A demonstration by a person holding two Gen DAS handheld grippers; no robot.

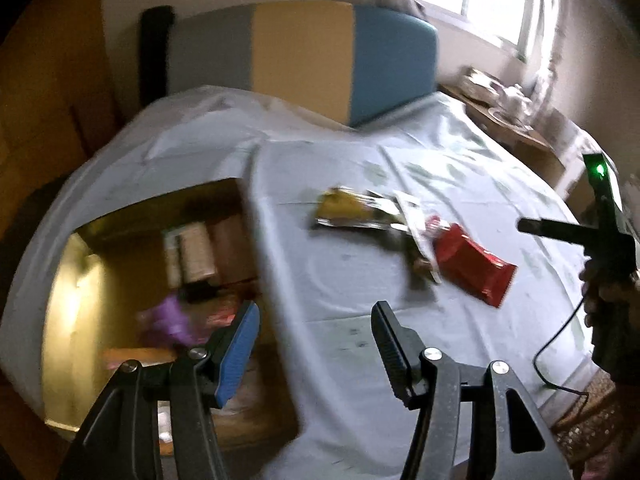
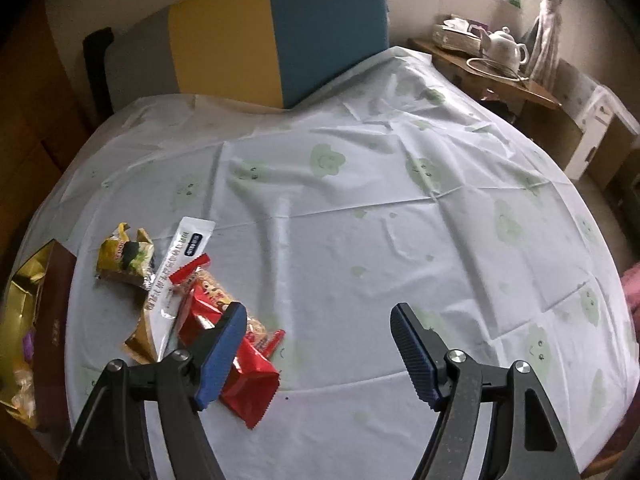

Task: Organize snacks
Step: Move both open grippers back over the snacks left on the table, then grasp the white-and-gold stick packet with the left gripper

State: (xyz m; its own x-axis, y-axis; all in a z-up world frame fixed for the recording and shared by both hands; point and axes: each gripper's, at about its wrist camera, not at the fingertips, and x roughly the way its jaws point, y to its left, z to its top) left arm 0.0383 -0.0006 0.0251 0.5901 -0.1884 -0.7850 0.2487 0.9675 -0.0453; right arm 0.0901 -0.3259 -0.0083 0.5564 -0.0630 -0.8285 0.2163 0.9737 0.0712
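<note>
Several snack packets lie heaped on the tablecloth (image 2: pixel 360 208), right of the open box (image 1: pixel 256 240) already holding some. Left gripper (image 1: pixel 316 344), jaws apart and empty, hangs over the box's edge. Right gripper (image 2: pixel 320 356), also spread and empty, sits nearer the red packet (image 2: pixel 244 376), whose length runs toward its left finger, likely the next pick.
</note>
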